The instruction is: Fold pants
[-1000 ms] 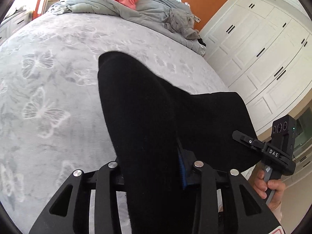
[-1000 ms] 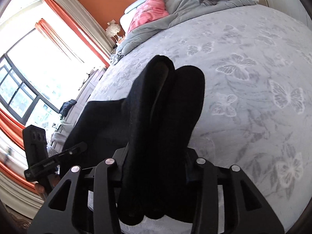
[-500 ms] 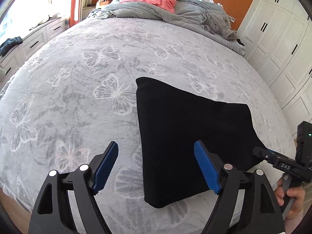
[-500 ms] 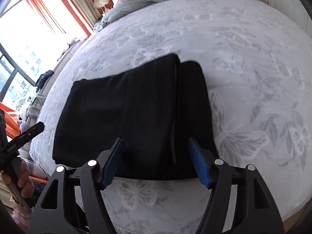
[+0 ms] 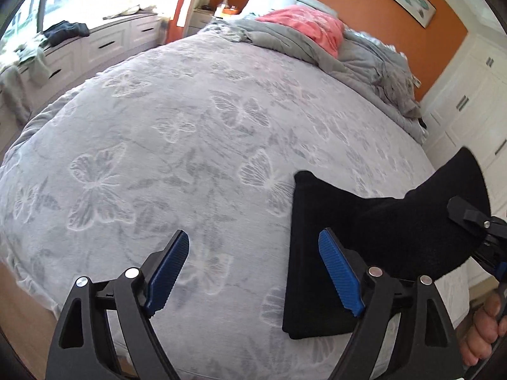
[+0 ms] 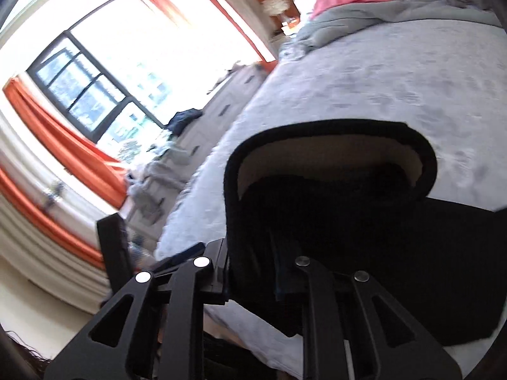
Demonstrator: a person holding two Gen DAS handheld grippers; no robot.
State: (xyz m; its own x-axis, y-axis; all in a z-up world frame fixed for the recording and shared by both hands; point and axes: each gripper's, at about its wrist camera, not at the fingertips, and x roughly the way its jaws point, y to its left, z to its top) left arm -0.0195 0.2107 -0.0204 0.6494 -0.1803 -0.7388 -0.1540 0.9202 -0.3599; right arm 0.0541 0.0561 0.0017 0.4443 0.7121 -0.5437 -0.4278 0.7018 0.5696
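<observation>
The black pants [image 5: 320, 247] lie folded on the grey butterfly bedspread [image 5: 177, 145] near its front right edge. My left gripper [image 5: 253, 272] is open and empty, its blue pads above the bedspread just left of the pants. My right gripper [image 6: 253, 272] is shut on the pants [image 6: 348, 221], holding one end lifted and curled over in an arch. That lifted flap also shows in the left wrist view [image 5: 443, 221], with the right gripper [image 5: 481, 231] behind it.
A rumpled grey duvet [image 5: 364, 53] and a pink blanket [image 5: 304, 25] lie at the head of the bed. White wardrobes [image 5: 475, 95] stand on the right. A window bench with drawers [image 5: 79, 47] holding clothes runs along the left.
My right gripper has shut on one end of the pants and lifted it over. My left gripper stays open and has shifted left, so the pants now sit to its right.
</observation>
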